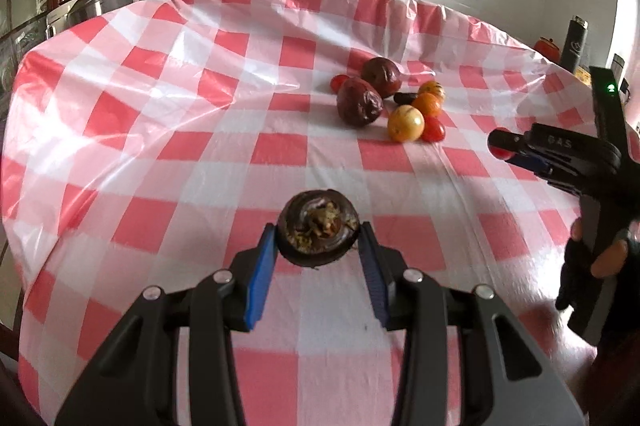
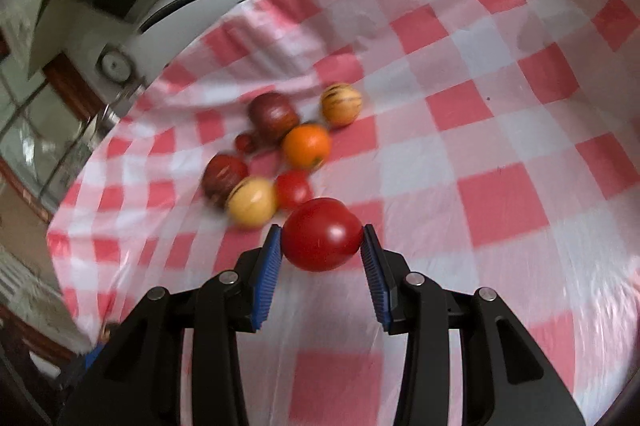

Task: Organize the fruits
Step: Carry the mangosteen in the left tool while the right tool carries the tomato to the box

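Left gripper (image 1: 318, 240) clamped on mangosteen (image 1: 319, 226), lower centre. Right gripper (image 2: 322, 242) clamped on tomato (image 2: 322, 234). Fruit pile (image 2: 280, 146) up-left of tomato on tabletop (image 2: 500, 146); right gripper nearer.

Both my grippers angle downward: left gripper (image 1: 319, 238) pinched on a mangosteen (image 1: 318, 228), right gripper (image 2: 320, 238) squeezing a tomato (image 2: 321, 234) between blue pads.

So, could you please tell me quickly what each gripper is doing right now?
Left gripper: shut on a dark mangosteen.
Right gripper: shut on a red tomato.
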{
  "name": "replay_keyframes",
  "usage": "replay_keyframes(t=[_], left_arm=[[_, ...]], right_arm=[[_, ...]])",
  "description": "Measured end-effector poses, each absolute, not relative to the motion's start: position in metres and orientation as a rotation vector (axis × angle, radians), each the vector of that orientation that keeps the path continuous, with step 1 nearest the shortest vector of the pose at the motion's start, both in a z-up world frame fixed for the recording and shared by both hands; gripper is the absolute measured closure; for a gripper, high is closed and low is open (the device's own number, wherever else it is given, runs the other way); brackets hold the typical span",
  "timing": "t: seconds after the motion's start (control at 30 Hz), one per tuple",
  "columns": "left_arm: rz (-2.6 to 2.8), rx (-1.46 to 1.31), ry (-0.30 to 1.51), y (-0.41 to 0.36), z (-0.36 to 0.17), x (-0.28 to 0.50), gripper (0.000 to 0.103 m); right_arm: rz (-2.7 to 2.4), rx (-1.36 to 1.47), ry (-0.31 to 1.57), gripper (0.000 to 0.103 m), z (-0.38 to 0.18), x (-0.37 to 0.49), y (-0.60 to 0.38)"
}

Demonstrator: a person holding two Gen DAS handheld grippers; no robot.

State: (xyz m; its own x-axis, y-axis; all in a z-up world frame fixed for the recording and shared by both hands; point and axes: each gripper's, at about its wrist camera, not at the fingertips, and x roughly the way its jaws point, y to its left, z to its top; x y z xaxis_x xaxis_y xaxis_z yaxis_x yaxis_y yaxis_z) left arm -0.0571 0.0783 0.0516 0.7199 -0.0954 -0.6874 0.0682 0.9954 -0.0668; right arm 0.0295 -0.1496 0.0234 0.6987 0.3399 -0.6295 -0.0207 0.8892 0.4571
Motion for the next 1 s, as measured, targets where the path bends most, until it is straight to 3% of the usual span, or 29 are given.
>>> replay_keyframes(t=[0.57, 1.0], left_arm=[[-0.126, -0.106, 0.778, 0.102, 0.045, -0.131, 0.061], [-0.119, -0.106, 0.716, 0.136, 0.057, -0.184, 0.061]], right_arm=[[0.348, 0.266, 0.761, 0.063, 0.060, -0.073, -0.082], [0.505, 0.116, 0.817, 0.063, 0.050, -0.119, -0.004]])
